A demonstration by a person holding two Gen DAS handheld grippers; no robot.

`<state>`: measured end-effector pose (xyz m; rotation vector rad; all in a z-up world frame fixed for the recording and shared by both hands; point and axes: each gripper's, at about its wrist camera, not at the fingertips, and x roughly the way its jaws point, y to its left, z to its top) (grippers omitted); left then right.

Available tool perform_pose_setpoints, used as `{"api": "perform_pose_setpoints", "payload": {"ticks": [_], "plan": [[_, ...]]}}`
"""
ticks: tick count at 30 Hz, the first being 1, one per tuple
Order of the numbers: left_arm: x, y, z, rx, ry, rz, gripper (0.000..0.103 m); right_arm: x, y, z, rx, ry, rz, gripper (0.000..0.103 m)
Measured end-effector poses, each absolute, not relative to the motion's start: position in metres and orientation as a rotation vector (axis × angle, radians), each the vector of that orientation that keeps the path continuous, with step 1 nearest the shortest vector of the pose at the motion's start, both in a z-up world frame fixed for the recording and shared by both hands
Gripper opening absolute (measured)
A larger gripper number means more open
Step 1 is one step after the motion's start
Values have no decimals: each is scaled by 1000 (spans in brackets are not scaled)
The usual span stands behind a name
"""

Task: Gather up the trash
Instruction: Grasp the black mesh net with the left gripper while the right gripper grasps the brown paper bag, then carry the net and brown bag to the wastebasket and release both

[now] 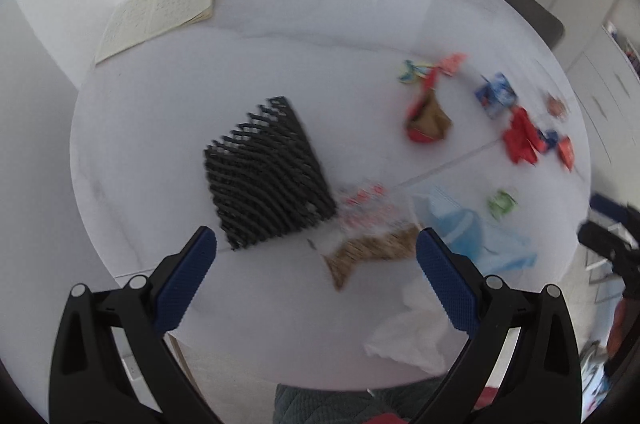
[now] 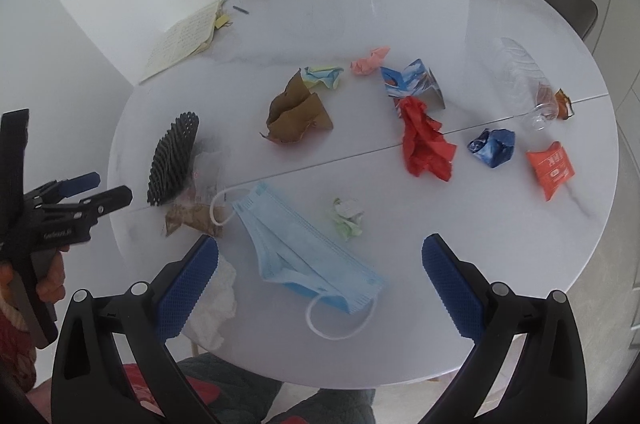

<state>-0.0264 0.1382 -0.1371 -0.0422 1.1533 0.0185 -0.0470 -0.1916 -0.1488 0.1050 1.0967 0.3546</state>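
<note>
The right gripper (image 2: pixel 320 260) is nearest the lens, its blue-padded fingers (image 2: pixel 188 288) spread wide and empty, hovering over the near edge of the round white tabletop (image 2: pixel 400 4). The left gripper (image 1: pixel 316 264) is likewise released and holds nothing; its view is blurred.

The largest piece of trash is the light-blue face mask (image 2: pixel 308 248), flat near the tabletop's near edge. It lies directly between and just ahead of the right fingers, long axis running diagonally from far-left to near-right, so the right hand looks the nearer and would probably need to turn a little to pinch across the narrow width.

The black mesh sleeve (image 2: pixel 174 160) stands by the left edge, just ahead of the left gripper, with a clear printed wrapper (image 2: pixel 206 176) and brown paper scrap (image 2: pixel 188 220) touching it. A white tissue (image 2: pixel 216 308) overhangs the near edge.

Toward the middle lie crumpled brown paper (image 2: pixel 298 112), a red paper wad (image 2: pixel 424 140) and a folded blue carton (image 2: pixel 412 80). Smaller still: an orange packet (image 2: pixel 550 168) and blue foil ball (image 2: pixel 492 146) towards the right edge, and a green wad (image 2: pixel 346 218) beside the mask.
</note>
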Motion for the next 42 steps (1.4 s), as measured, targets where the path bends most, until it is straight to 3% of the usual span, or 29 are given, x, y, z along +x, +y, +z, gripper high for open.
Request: {"api": "perform_pose_setpoints", "payload": {"ticks": [8, 16, 18, 20, 21, 24, 26, 32, 40, 42], "plan": [[40, 191, -182, -171, 1238, 87, 95, -20, -145, -155, 134, 1106, 274, 101], [84, 174, -207, -161, 1336, 143, 94, 2, -123, -166, 161, 1129, 205, 101], [92, 167, -217, -137, 1382, 158, 81, 8, -121, -169, 169, 1135, 189, 101], [97, 165, -230, -120, 1443, 171, 50, 16, -119, -172, 170, 1144, 170, 101], [99, 166, -236, -130, 1473, 165, 42, 19, -118, -173, 170, 1146, 164, 101], [100, 169, -239, -154, 1477, 152, 29, 34, -113, -178, 188, 1155, 151, 101], [100, 170, -235, -161, 1472, 92, 14, 49, -107, -185, 219, 1171, 147, 101], [99, 186, -222, -186, 1430, 21, 13, 95, -91, -216, 337, 1236, 83, 101], [85, 203, -183, -137, 1303, -29, 13, 107, -94, -245, 404, 1295, -32, 65], [88, 208, -180, -127, 1276, -41, 13, 105, -97, -246, 417, 1287, -27, 64]]}}
